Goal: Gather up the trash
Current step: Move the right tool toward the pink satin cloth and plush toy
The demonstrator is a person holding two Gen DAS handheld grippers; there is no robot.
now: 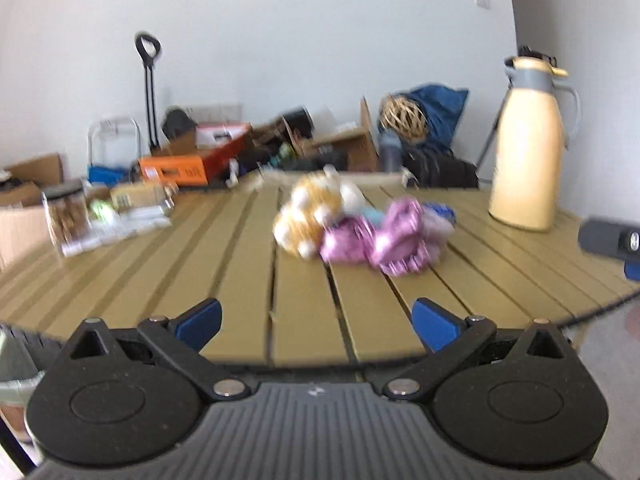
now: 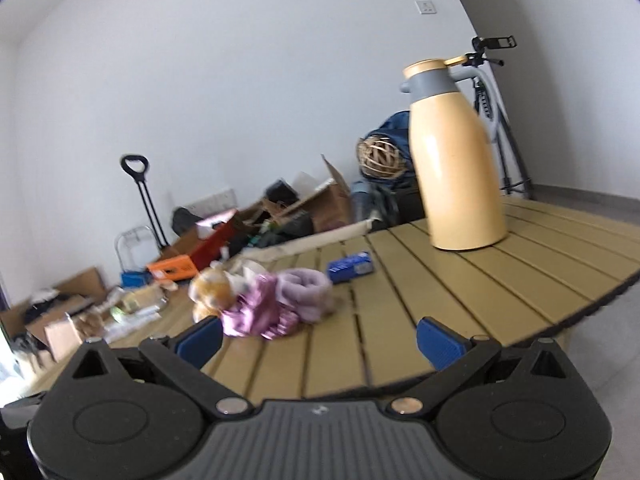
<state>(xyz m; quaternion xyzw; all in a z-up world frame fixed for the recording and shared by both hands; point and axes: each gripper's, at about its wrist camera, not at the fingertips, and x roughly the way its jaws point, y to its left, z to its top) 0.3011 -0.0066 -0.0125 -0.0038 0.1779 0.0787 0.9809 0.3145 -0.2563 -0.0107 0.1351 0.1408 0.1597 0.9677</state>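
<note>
While both my claws hang wide apart and empty over the near table edge, the trash waits farther in.

My left claw (image 1: 316, 322) faces the slatted table (image 1: 248, 240); beyond it lies a blurred heap: pink wrapper (image 1: 384, 240), orange-white bag (image 1: 308, 216). From my right claw (image 2: 320, 340), the same heap sits left of centre, a blue pack (image 2: 351, 266) just behind, a yellow jug (image 2: 456, 160) far right.
</note>
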